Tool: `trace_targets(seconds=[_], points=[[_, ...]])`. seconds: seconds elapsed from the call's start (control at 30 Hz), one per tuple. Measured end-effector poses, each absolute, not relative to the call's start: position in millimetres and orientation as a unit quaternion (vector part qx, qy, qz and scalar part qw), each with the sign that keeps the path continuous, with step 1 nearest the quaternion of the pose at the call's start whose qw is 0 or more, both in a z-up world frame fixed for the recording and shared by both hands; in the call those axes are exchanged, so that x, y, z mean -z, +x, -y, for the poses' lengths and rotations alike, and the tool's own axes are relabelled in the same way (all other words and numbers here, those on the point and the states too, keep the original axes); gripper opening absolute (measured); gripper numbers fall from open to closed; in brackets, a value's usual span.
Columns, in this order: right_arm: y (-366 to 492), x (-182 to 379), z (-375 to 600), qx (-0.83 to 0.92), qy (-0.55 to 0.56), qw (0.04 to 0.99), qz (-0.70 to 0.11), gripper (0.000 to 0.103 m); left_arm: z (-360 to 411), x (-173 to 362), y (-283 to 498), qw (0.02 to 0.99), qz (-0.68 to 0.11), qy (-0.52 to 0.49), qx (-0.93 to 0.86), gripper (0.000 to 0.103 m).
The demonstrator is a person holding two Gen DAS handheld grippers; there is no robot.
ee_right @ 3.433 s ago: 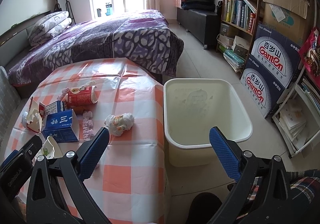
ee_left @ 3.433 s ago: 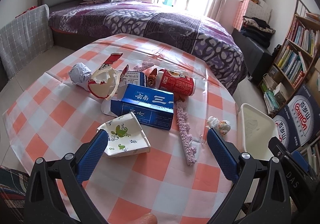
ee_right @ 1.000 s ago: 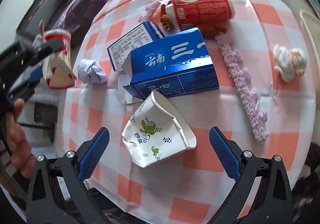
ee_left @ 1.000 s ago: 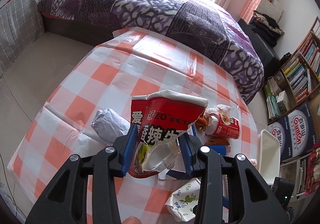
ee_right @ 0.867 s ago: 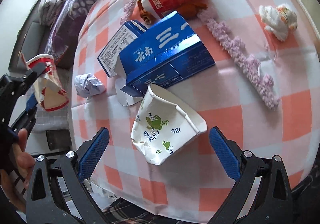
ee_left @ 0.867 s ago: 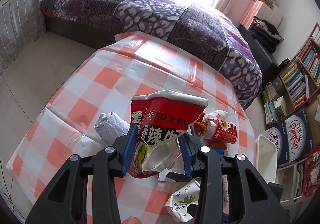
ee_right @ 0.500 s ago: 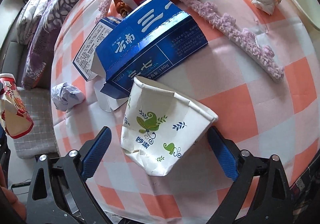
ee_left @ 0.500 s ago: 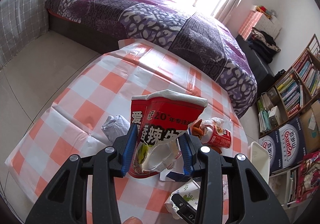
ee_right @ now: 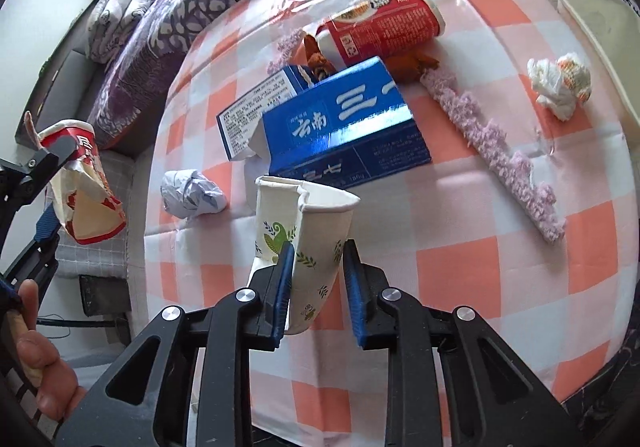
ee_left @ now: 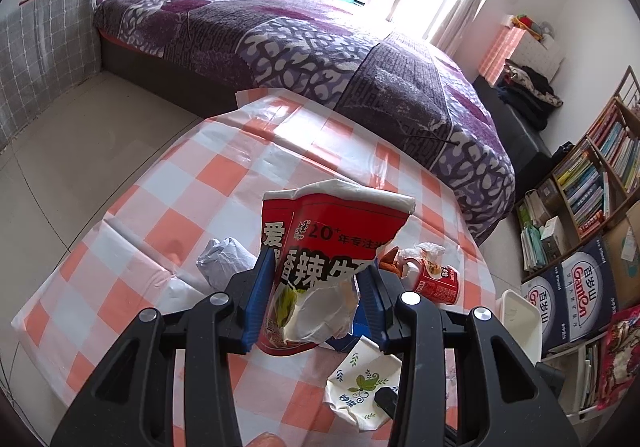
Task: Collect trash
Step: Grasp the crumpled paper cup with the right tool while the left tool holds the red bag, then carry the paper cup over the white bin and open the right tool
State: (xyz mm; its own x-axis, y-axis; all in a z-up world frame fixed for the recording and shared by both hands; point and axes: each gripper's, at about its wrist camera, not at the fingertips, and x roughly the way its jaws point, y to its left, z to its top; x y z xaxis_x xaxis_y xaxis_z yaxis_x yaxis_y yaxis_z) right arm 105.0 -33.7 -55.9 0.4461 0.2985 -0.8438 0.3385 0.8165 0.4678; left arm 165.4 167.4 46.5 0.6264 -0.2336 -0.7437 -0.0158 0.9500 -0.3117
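Beside the blue carton [ee_right: 344, 127] | right gripper [ee_right: 316, 279] just closed, clamping paper cup [ee_right: 308, 231] | left gripper [ee_left: 316, 303] clamped on torn red noodle cup [ee_left: 328, 259] | right view only: purple trim [ee_right: 496, 147], crumpled tissue [ee_right: 560, 85] on checked tablecloth [ee_right: 480, 279] | left view only: bed [ee_left: 304, 43], bookshelf [ee_left: 592, 183].

On your table [ee_right: 460, 287], the box [ee_right: 352, 127] lies behind the paper cup [ee_right: 308, 231] held in your right gripper [ee_right: 316, 279], with the noodle cup [ee_right: 384, 27] behind the box. The crumpled paper ball [ee_right: 190, 193] sits left of the cup; the fuzzy strip [ee_right: 496, 155] and tissue wad [ee_right: 560, 83] lie right. The bin [ee_right: 600, 31] stands beyond the table's right edge.
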Motion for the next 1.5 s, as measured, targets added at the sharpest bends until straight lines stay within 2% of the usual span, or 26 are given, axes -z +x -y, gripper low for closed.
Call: trace_targets(seconds=[0.53,0.9,1.27,1.4,1.47,1.5], points=[[100.6,-12.4,146.9,0.085,0.201,0.889,-0.403,0.024,-95.2,-53.9,153.4,0.905,-0.397,-0.130,0.078,0.041],[68.2,-33.5,241.5,0.167,0.205,0.906,-0.332,0.024,-24.4,-59.0,131.2,0.915,-0.379,-0.075,0.120,0.041],[48.0,-5.6,325.2,0.252,0.273,0.849,-0.376,0.026,46.8,-44.9,111.9,0.901,-0.397,-0.017,0.172,0.041],[41.8,-8.4,341.5,0.272,0.269,0.845,-0.374,0.030,73.5,-32.3,109.0,0.889,-0.416,-0.025,0.192,0.041],[37.1,-9.4,350.2,0.281,0.270,0.842,-0.373,0.040,89.5,-26.4,106.7,0.882,-0.424,-0.025,0.201,0.041],[33.7,-10.3,354.6,0.288,0.273,0.840,-0.369,0.050,98.1,-23.9,105.9,0.879,-0.429,-0.028,0.207,0.041]])
